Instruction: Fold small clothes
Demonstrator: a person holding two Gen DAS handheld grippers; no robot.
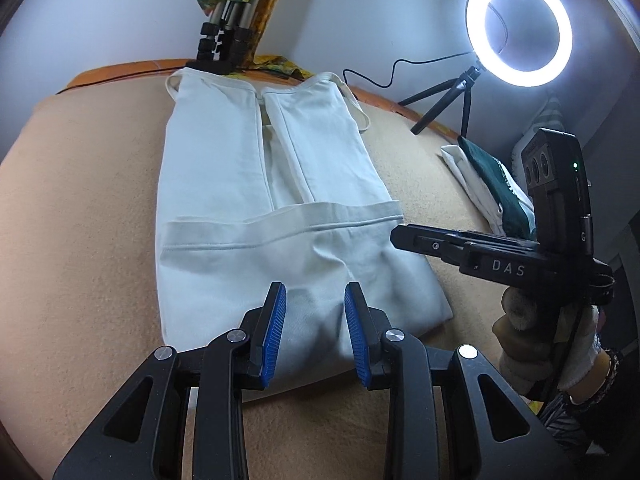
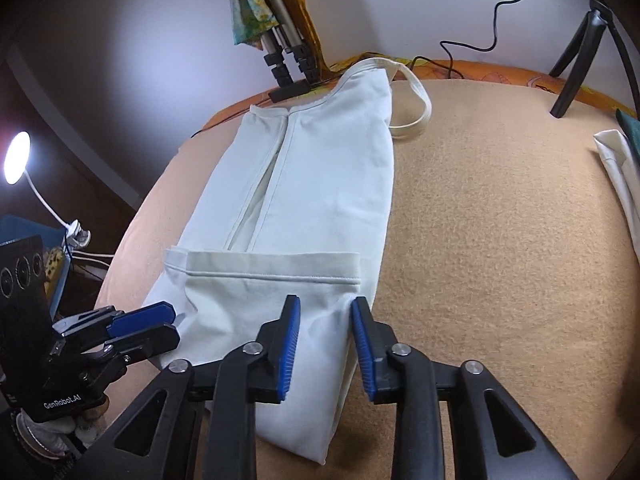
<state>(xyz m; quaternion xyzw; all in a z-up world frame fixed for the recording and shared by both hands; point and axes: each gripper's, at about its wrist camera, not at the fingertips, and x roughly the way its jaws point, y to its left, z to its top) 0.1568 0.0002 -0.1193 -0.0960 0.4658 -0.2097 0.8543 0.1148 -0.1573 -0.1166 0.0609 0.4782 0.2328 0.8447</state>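
A white strappy top (image 1: 256, 184) lies flat on the tan blanket (image 1: 88, 240), both sides folded in to the middle and its hem end folded up over itself. It also shows in the right wrist view (image 2: 320, 184). My left gripper (image 1: 315, 300) is open and empty, just above the near folded end. It also shows in the right wrist view (image 2: 168, 322), at the garment's left edge. My right gripper (image 2: 325, 312) is open and empty over the near right part of the fold. In the left wrist view it (image 1: 396, 238) sits beside the garment's right edge.
A lit ring light (image 1: 520, 30) on a small tripod stands at the back right. A black tripod base (image 1: 218, 54) stands just behind the garment. Folded white and green clothes (image 1: 492, 188) lie at the right. A desk lamp (image 2: 18, 158) is at the left, off the bed.
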